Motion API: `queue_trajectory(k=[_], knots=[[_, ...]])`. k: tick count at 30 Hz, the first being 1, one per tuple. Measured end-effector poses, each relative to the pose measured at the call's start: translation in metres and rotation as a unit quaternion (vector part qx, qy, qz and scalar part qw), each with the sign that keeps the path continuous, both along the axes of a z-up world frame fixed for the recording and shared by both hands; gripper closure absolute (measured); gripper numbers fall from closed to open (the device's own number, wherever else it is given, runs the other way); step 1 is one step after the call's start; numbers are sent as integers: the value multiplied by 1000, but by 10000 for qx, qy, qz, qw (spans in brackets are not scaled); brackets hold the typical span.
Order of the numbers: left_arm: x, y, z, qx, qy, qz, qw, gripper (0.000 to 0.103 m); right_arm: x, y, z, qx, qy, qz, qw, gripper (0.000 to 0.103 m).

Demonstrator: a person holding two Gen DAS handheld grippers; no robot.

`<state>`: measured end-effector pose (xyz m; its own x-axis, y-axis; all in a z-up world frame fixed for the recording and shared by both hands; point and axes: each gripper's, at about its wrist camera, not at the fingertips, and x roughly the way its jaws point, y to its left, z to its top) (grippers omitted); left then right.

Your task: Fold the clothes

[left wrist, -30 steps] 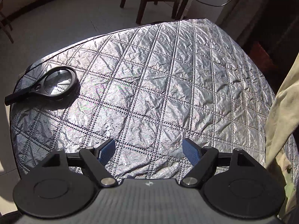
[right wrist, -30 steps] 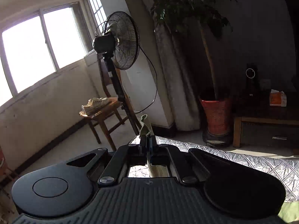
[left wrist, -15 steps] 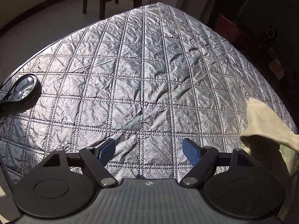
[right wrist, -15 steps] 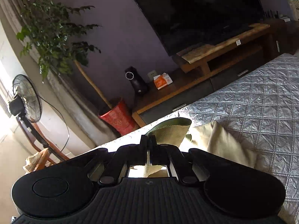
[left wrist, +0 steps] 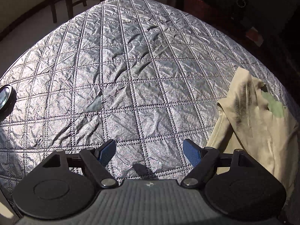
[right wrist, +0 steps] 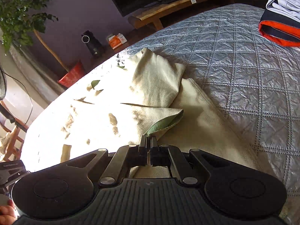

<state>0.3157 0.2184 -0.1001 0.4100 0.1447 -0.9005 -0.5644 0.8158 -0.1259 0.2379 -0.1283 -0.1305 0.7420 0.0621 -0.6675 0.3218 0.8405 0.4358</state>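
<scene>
Beige garment (right wrist: 153,86): lies bunched at centre frame on the quilted bed (right wrist: 243,56), part washed out by sun. Right gripper (right wrist: 149,140): clamped on its green-lined edge. Left gripper (left wrist: 149,150): jaws apart, empty, lower frame. Step judged: spreading or folding, undecided. Garment type and far edge unclear.

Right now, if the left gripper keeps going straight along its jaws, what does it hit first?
The left gripper, jaws open, points down at the bare quilted cover, so it would likely meet that first. The beige garment lies off to its right, outside that line; depth is uncertain.
</scene>
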Motion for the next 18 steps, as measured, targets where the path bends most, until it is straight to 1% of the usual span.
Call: queue_trajectory(k=[2, 5, 6, 7, 8, 9, 12, 14, 15, 18], knots=[[1, 3, 0, 3, 19, 58, 10000, 27, -2, -1, 5, -175, -202, 94, 9996, 100], [2, 9, -3, 38, 74, 21, 10000, 27, -6, -6, 6, -308, -340, 86, 9989, 100], [3, 7, -3, 62, 87, -14, 9999, 27, -8, -9, 0, -187, -217, 42, 9996, 100], [3, 5, -3, 90, 91, -40, 9999, 27, -11, -13, -10, -28, 43, -13, 10000, 100], [4, 3, -3, 116, 91, -61, 9999, 27, -15, -13, -17, 5, 214, -28, 9998, 101], [4, 1, -3, 141, 91, -82, 9998, 27, -21, -13, -19, -11, 253, -28, 9997, 101], [7, -8, -4, 221, 112, -153, 9996, 27, -40, -15, -15, -48, 102, -182, 9998, 101], [8, -12, -6, 259, 136, -190, 9994, 27, -41, -17, -14, 2, 138, -7, 9999, 101], [9, -14, -6, 278, 148, -208, 9993, 27, -39, -19, -15, 87, 179, 97, 9998, 99], [11, -19, -9, 335, 184, -263, 9989, 27, -26, -34, -10, 469, 46, -8, 9989, 80]])
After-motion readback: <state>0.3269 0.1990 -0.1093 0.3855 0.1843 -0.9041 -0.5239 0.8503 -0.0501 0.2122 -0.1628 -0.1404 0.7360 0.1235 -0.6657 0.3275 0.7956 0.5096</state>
